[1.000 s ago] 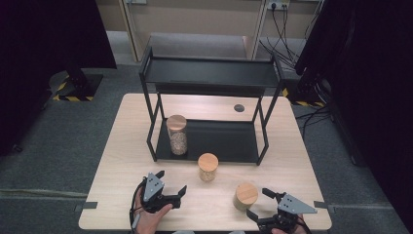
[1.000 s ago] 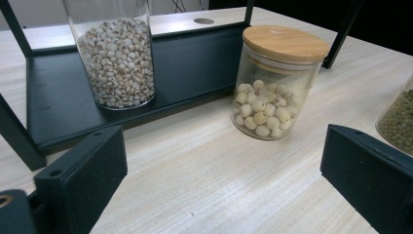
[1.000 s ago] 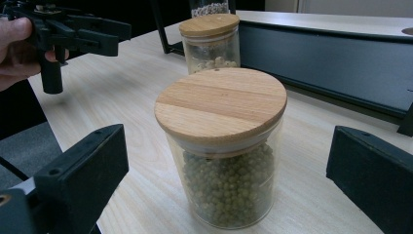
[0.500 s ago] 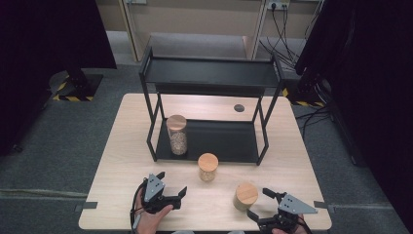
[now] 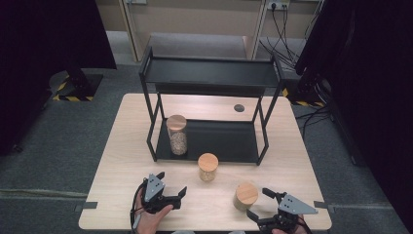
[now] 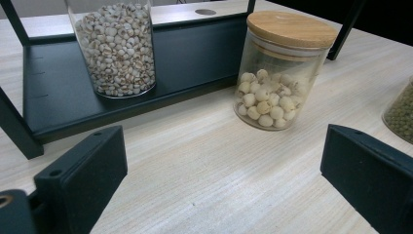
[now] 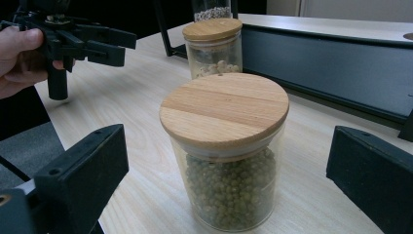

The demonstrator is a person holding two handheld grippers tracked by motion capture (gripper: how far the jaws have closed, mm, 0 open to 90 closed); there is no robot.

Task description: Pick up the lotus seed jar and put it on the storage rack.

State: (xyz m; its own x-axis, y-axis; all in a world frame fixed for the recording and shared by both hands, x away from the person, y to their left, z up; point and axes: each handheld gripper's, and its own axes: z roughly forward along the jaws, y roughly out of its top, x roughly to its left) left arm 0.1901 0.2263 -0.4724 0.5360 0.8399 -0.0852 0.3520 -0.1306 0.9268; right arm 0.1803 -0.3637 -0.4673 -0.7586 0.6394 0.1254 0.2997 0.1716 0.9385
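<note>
On a pale wooden counter (image 5: 122,161), the right hand-held gripper (image 7: 229,175) stands with its jaws spread wide to either side of a short glass jar of green peas (image 7: 225,151), not yet touching it; in the high view that jar (image 5: 245,196) sits near the front edge, just ahead of the gripper (image 5: 263,207). Glass walls look smooth and slippery, and the filled jar is likely fairly heavy and breakable, so a hold low on the straight body, below the wooden lid (image 7: 224,108), seems safest; the lid may simply lift off. The left hand-held gripper (image 5: 171,189), jaws also wide and holding nothing, faces a second jar of pale round seeds (image 6: 280,73) farther back. A tall jar of grain (image 5: 177,135) stands on the lower shelf of a black metal rack (image 5: 209,73). Wood grain offers a flat, firm footing. Grey carpet, cables and dark curtains surround the counter.
</note>
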